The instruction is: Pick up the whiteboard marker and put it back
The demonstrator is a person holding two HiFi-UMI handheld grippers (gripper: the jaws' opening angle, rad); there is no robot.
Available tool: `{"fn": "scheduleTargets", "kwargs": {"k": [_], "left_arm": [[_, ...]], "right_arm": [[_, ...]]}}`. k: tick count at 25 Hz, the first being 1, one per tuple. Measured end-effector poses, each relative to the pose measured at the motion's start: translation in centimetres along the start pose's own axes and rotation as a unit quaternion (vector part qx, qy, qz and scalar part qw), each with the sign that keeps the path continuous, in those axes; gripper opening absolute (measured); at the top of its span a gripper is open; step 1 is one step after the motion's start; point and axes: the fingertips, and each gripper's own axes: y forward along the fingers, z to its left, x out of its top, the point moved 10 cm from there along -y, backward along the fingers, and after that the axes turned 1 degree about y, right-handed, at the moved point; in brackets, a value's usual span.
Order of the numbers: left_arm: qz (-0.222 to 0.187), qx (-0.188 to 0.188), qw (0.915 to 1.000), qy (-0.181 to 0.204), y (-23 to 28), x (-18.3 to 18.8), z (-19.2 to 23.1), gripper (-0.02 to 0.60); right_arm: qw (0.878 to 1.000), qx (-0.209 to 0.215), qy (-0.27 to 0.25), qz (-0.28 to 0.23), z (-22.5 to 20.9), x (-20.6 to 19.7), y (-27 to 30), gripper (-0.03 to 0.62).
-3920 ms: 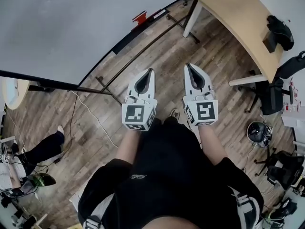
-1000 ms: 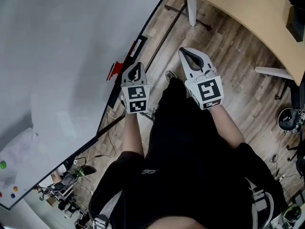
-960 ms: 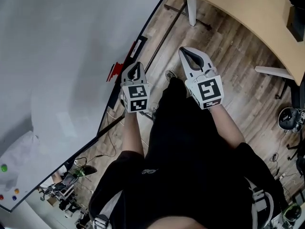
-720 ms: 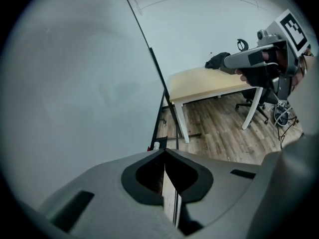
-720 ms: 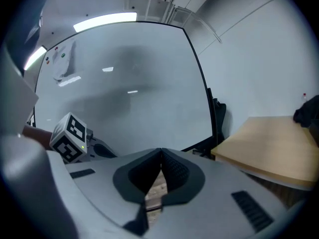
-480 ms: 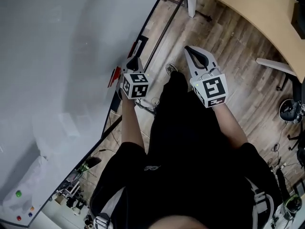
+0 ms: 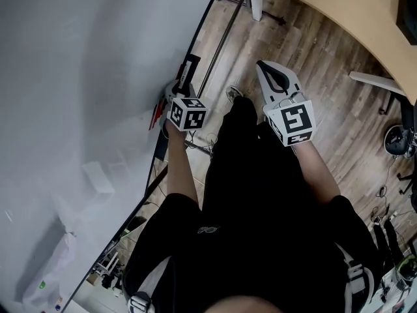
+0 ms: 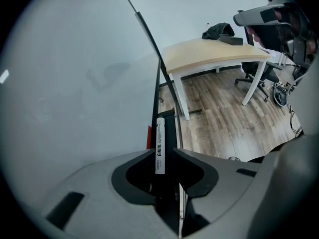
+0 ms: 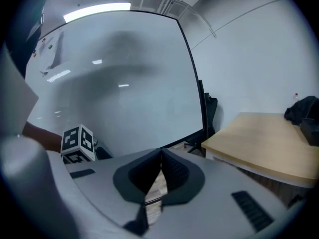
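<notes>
A white whiteboard marker (image 8: 159, 143) lies lengthwise on the black tray (image 8: 168, 117) at the foot of the whiteboard (image 8: 75, 83). My left gripper (image 8: 163, 150) is open a little and straddles the marker's near end. The marker sits against the left jaw, and a thin dark gap shows on its right. In the head view the left gripper (image 7: 180, 91) is pressed up to the whiteboard's (image 7: 85, 77) lower edge, hiding the marker. My right gripper (image 7: 262, 65) hovers over the floor, shut and empty, its tips meeting in the right gripper view (image 9: 160, 152).
A red object (image 7: 156, 111) and a black block (image 7: 189, 67) sit on the tray on either side of my left gripper. A curved wooden desk (image 7: 339, 12) on white legs stands to the right, with office chairs (image 7: 399, 139) beyond it. The person's legs fill the lower view.
My left gripper has moved left and forward from over the floor to the whiteboard tray, and its jaws now bracket the marker. The right gripper has barely shifted.
</notes>
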Motion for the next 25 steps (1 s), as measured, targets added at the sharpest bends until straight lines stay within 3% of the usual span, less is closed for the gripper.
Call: {"fn": "scheduleTargets", "kwargs": {"k": [9,14,25], "left_arm": [[0.029,-0.014,0.9995,-0.005,1.0,0.5,0.0,0.092],[0.057,0.007,0.9983,-0.009,1.2,0.7,0.0,0.092],[0.062,0.036,0.9974,0.002,1.9,1.1,-0.3,0.077]], "right_arm": [[1.0,-0.023,0.011,0.002,0.0,-0.8,-0.4,0.002],[0.999,-0.033,0.014,-0.002,-0.1,-0.9,-0.9,0.002],[0.999,-0.051,0.02,-0.002,-0.6,-1.5,-2.3,0.002]]}}
